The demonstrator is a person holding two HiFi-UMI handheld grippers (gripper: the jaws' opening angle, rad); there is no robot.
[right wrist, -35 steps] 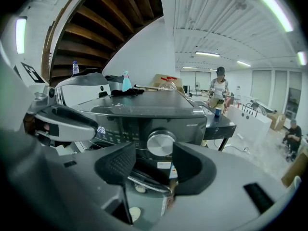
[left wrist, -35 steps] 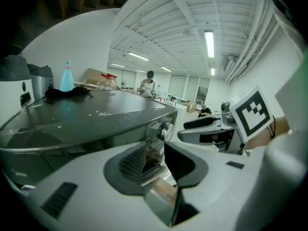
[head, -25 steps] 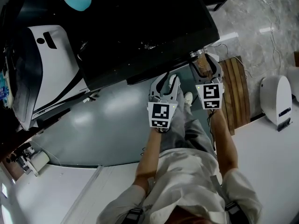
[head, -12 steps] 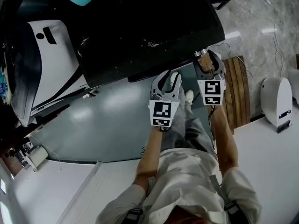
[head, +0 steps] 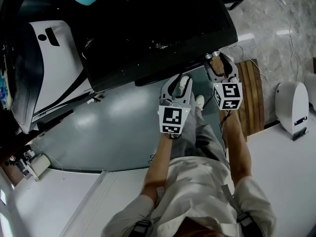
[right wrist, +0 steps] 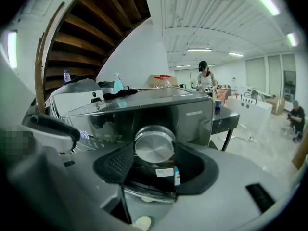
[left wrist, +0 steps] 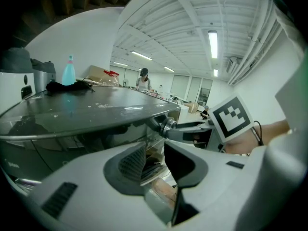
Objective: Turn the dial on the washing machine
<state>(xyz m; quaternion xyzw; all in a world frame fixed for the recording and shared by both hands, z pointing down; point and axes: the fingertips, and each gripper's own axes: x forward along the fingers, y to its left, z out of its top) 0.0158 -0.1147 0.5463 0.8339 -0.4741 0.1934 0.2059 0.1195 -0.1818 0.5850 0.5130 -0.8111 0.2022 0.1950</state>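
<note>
Currently the person stands facing the front of the washing machine (head: 148,33), a gripper in each hand.

Right gripper (head: 220,65) – up at the machine's near right corner, angled downward. In the right gripper view the round silver dial (right wrist: 154,145) sits squarely between the jaws, on the dark glossy front panel just below the top edge. The jaws have just been closing. The dial fills the gap from side to side, and both jaws appear to lie against its rim, one left and one right. The marker cube (head: 227,96) on this gripper sits tilted.

Left gripper (head: 178,85) – just beside the right one, on its left and a little lower, in front of the machine but not touching it. Jaws spread apart with nothing between them; only background shows through the gap. From the left gripper view the dial (left wrist: 168,125) shows to the upper right, at the tip of the right gripper and under the lid's lip, well clear of the left jaws.

A blue spray bottle (left wrist: 69,71) stands on the machine's far side. A slatted wooden board (head: 249,98) lies on the floor to the person's right.
</note>
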